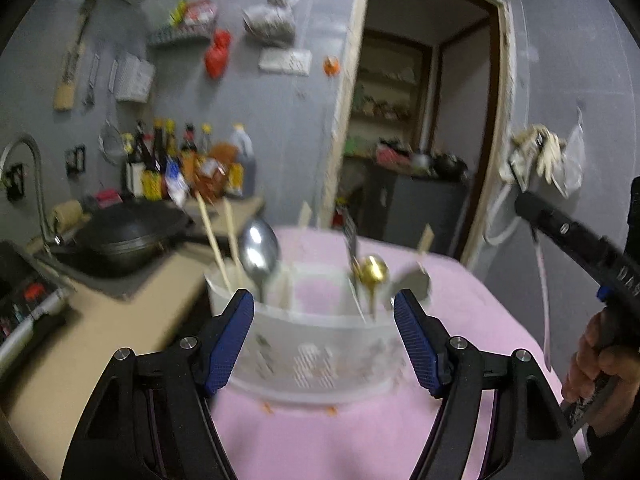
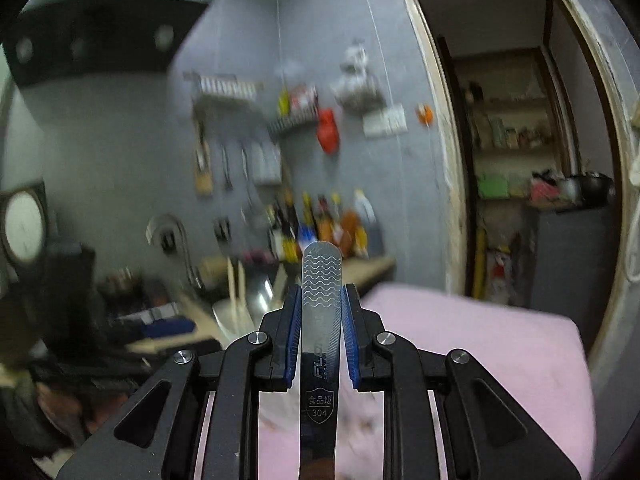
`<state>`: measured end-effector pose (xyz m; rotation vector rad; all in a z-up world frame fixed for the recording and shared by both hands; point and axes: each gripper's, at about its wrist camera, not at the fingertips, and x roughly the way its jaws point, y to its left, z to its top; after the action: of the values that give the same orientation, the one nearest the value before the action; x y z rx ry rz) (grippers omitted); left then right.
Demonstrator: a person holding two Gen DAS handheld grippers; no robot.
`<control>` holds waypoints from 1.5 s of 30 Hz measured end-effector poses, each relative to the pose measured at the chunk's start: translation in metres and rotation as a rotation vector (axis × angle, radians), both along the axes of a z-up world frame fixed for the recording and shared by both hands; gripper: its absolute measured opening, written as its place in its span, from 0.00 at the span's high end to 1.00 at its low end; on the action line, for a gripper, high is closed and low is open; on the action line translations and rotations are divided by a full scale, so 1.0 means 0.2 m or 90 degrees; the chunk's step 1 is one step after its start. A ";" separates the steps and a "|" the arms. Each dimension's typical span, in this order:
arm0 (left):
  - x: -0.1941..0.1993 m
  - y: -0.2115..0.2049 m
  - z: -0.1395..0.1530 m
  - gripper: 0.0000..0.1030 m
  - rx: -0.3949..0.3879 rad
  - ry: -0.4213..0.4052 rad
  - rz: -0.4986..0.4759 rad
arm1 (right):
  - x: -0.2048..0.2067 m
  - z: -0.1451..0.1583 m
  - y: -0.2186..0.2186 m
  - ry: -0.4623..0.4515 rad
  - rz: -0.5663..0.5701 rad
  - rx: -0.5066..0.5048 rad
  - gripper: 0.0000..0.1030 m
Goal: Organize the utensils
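A white perforated utensil holder (image 1: 316, 356) stands on the pink cloth (image 1: 360, 432), holding wooden chopsticks (image 1: 212, 236), a steel spoon (image 1: 258, 248), a gold spoon (image 1: 372, 270) and a dark-handled utensil. My left gripper (image 1: 324, 310) has its blue pads against the holder's two sides, shut on it. My right gripper (image 2: 320, 300) is shut on the flat steel handle (image 2: 320, 280) of a utensil with a wave pattern; its working end is hidden below. In the left wrist view the right gripper (image 1: 528, 204) is raised at the right, and the thin utensil (image 1: 545, 304) hangs down from it.
A counter at the left carries a black wok (image 1: 128, 240), a tap (image 1: 32, 176) and several sauce bottles (image 1: 188, 164). An open doorway (image 1: 420, 140) lies behind the table. A person's hand (image 1: 600, 360) holds the right gripper. Tools hang on the grey wall.
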<state>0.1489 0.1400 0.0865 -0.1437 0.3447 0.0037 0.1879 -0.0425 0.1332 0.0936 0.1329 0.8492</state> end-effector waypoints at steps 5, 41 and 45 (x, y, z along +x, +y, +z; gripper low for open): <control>0.05 0.13 0.08 0.34 -0.012 -0.029 0.037 | 0.10 0.09 0.13 -0.037 0.013 0.094 0.84; -0.27 0.00 -0.05 0.08 -0.025 -0.070 0.019 | -0.32 -0.19 -0.10 -0.011 -0.150 -0.023 0.14; -0.39 -0.10 -0.10 0.05 -0.011 -0.072 0.005 | -0.47 -0.24 -0.22 0.001 -0.197 -0.025 0.00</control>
<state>0.0701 0.1202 0.0661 -0.1611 0.2318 0.0002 0.0948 -0.0875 0.0851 0.0755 0.1321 0.5377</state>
